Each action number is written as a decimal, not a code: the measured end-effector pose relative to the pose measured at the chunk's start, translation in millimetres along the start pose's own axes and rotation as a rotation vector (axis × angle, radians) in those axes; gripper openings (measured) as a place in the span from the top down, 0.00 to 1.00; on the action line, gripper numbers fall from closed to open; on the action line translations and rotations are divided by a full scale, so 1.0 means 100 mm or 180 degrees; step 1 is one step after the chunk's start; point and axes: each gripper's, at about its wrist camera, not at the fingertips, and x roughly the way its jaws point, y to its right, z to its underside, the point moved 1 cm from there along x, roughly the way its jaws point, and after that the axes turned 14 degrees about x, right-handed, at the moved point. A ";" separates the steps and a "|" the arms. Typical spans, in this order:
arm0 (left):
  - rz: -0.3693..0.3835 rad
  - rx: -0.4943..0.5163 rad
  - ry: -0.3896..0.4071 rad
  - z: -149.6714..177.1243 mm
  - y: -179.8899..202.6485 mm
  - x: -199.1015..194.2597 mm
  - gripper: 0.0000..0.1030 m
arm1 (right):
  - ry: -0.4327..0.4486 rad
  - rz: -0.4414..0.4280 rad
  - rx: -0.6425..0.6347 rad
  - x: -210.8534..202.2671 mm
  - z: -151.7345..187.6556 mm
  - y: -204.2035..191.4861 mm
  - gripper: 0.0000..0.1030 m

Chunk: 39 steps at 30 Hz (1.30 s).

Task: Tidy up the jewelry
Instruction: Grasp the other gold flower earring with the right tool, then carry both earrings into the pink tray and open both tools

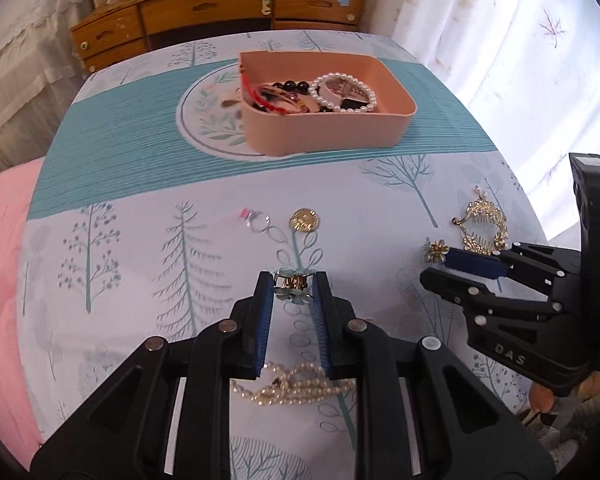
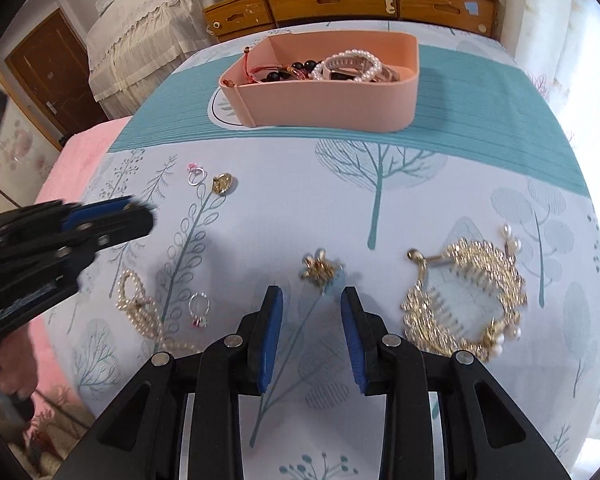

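One small hair clip (image 1: pixel 293 283), gold with pale petals, is pinched between the left gripper (image 1: pixel 293 286) pads above the tablecloth (image 1: pixel 148 248). Recommend carrying it level over the near wall of the pink box (image 1: pixel 324 128) before release. Right gripper (image 2: pixel 311 322) stands part open, empty, just short of a gold flower brooch (image 2: pixel 319 270).

Gold hair clip (image 1: pixel 293 283) pinched, pearl necklace (image 1: pixel 296 385) lying loose
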 end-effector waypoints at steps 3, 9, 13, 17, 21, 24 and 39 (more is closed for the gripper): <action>0.0065 -0.0132 -0.0051 0.11 -0.04 0.00 0.83 | 0.0065 0.0095 -0.0050 0.05 -0.02 -0.08 0.71; 0.0141 -0.0217 -0.0069 0.26 -0.09 0.05 0.83 | 0.0151 0.0278 -0.0175 0.10 -0.03 -0.20 0.70; 0.0182 -0.0221 -0.0036 0.25 -0.10 0.04 0.83 | 0.0173 0.0331 -0.0181 0.11 -0.04 -0.22 0.71; 0.0216 -0.0205 0.0029 0.20 -0.09 0.01 0.83 | 0.0187 0.0414 -0.0200 0.13 -0.07 -0.24 0.81; 0.0208 -0.0179 0.0096 0.10 -0.12 -0.03 0.83 | 0.0100 0.0282 -0.0147 0.13 -0.14 -0.25 0.81; 0.0167 -0.0153 0.0189 -0.04 -0.16 -0.09 0.83 | 0.0187 0.0185 -0.0084 0.00 -0.25 -0.26 0.81; -0.0099 -0.0003 0.0593 -1.28 -0.58 -0.17 0.83 | 0.0845 -0.0129 0.0176 -0.73 -1.26 -0.19 0.81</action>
